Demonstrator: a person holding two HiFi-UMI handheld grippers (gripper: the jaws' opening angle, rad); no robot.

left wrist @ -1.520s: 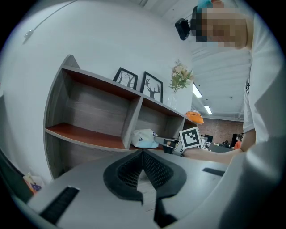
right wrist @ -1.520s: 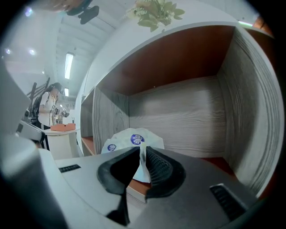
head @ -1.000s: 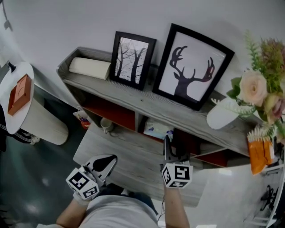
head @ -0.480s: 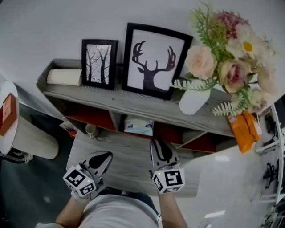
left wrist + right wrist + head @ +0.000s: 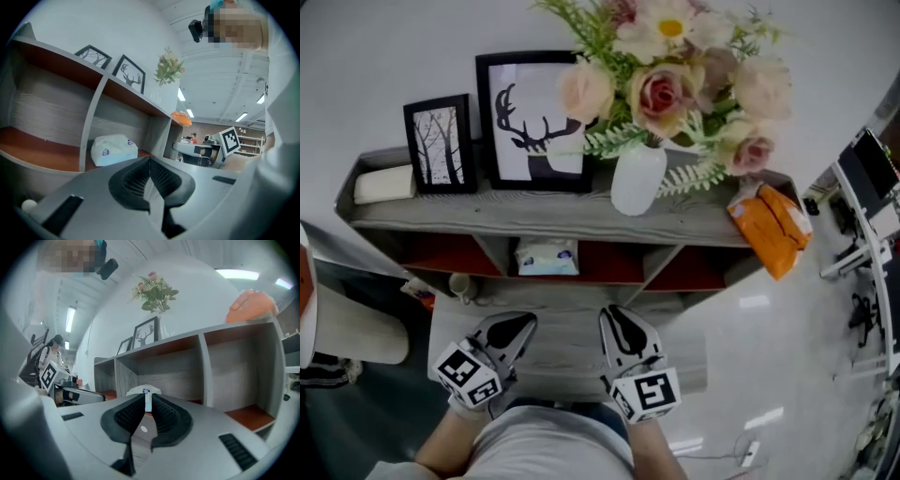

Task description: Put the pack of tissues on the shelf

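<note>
**Head view.** The pale blue-and-white soft pack of tissues point(image 5: 548, 256) lies in the middle compartment of the grey wood-grain shelf with red-lined bays point(image 5: 487, 217), so the placing looks done. The job left, as I judge it, is a clean retreat. The left gripper point(image 5: 517, 330) and right gripper point(image 5: 617, 323) hang side by side in front of the shelf, well apart from the pack and over a lower grey board point(image 5: 572, 361). Above the bay, a white vase of artificial flowers point(image 5: 637, 178) and an orange packet point(image 5: 772, 225) that overhangs the top's right end rule out lifting close to the front edge. Drawing straight back and low is safer.

**Left gripper view.** The left gripper point(image 5: 150, 161) has its jaws together with nothing in them. The tissue pack point(image 5: 114, 150) sits just inside its bay beside a grey upright divider point(image 5: 93, 119). Open room lies behind, toward the person.

**Right gripper view.** The right gripper point(image 5: 146, 401) is closing, with only a thin slit left and nothing between the pads. The tissue pack point(image 5: 144, 391) shows beyond the tips, untouched. The empty bays to its right give free space.
</note>
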